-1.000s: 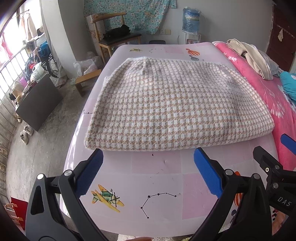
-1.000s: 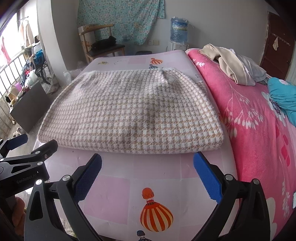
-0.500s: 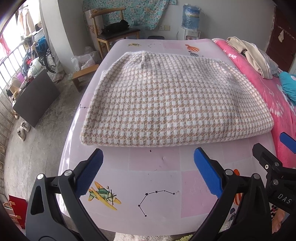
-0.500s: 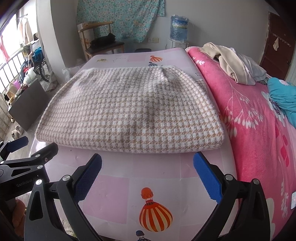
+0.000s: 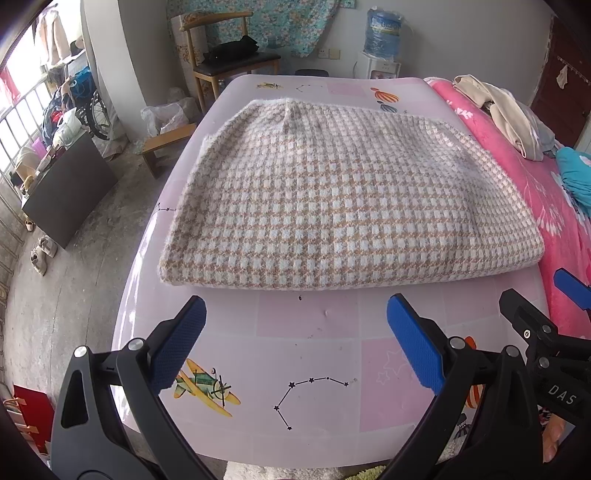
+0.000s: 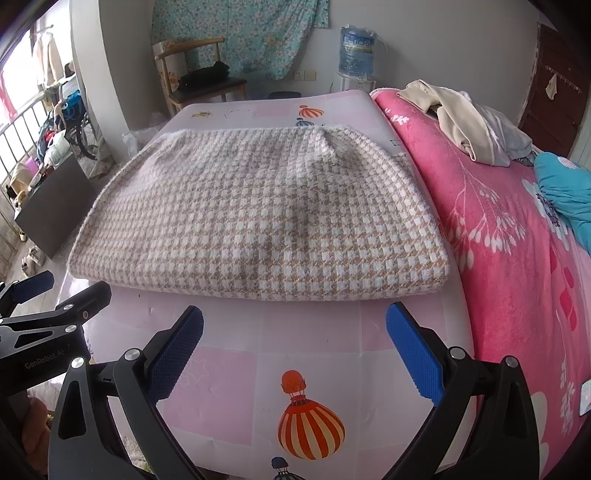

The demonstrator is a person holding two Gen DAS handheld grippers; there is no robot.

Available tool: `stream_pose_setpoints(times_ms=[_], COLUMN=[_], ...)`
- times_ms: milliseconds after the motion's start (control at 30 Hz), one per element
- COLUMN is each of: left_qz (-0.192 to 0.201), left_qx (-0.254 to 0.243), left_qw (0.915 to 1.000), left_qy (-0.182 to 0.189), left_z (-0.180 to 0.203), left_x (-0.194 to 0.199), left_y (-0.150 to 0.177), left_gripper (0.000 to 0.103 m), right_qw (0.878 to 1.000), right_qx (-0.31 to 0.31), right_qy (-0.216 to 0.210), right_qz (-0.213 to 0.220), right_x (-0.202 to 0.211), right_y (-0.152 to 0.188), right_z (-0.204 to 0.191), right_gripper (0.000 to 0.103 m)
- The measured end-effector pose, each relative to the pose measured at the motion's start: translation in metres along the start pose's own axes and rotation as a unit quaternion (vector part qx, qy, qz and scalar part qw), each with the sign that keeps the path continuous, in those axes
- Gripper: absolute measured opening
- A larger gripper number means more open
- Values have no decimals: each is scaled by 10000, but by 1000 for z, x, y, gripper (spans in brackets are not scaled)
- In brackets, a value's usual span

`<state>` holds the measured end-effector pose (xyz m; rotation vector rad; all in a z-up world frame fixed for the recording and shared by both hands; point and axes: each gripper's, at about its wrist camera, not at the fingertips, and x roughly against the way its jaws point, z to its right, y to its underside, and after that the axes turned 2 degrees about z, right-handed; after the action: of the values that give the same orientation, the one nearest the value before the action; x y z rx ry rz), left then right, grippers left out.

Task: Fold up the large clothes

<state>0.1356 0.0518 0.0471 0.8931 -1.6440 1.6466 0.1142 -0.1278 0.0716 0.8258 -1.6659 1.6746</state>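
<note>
A folded beige-and-white houndstooth garment (image 5: 340, 199) lies flat on the pink printed sheet (image 5: 314, 317); it also shows in the right wrist view (image 6: 258, 218). My left gripper (image 5: 295, 314) is open and empty, just short of the garment's near folded edge. My right gripper (image 6: 293, 325) is open and empty, in front of the garment's near right part. The right gripper's tips show at the right edge of the left wrist view (image 5: 546, 306). The left gripper's tips show at the left edge of the right wrist view (image 6: 55, 295).
A bright pink floral blanket (image 6: 517, 240) covers the bed's right side, with a beige clothes pile (image 6: 461, 122) and a teal garment (image 6: 565, 184) on it. A wooden chair (image 5: 229, 59), a water bottle (image 5: 382, 33) and a dark cabinet (image 5: 66, 192) stand off the bed.
Both grippers have drawn slightly nearer the garment's front edge, staying open. The garment has not moved.
</note>
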Motion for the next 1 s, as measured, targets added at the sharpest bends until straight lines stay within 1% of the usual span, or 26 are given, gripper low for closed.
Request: stream_pose_setpoints(times_ms=[1000], left_qz=[-19], left_qx=[-54], left_qw=[10000], left_qy=[25], left_z=[4], left_x=[1], left_y=[1], left_gripper=[95], right_qw=[10000], right_qx=[-68], right_qy=[29], right_qz=[-38], right_x=[-2], right_y=[0], right_z=[3], right_gripper=[97])
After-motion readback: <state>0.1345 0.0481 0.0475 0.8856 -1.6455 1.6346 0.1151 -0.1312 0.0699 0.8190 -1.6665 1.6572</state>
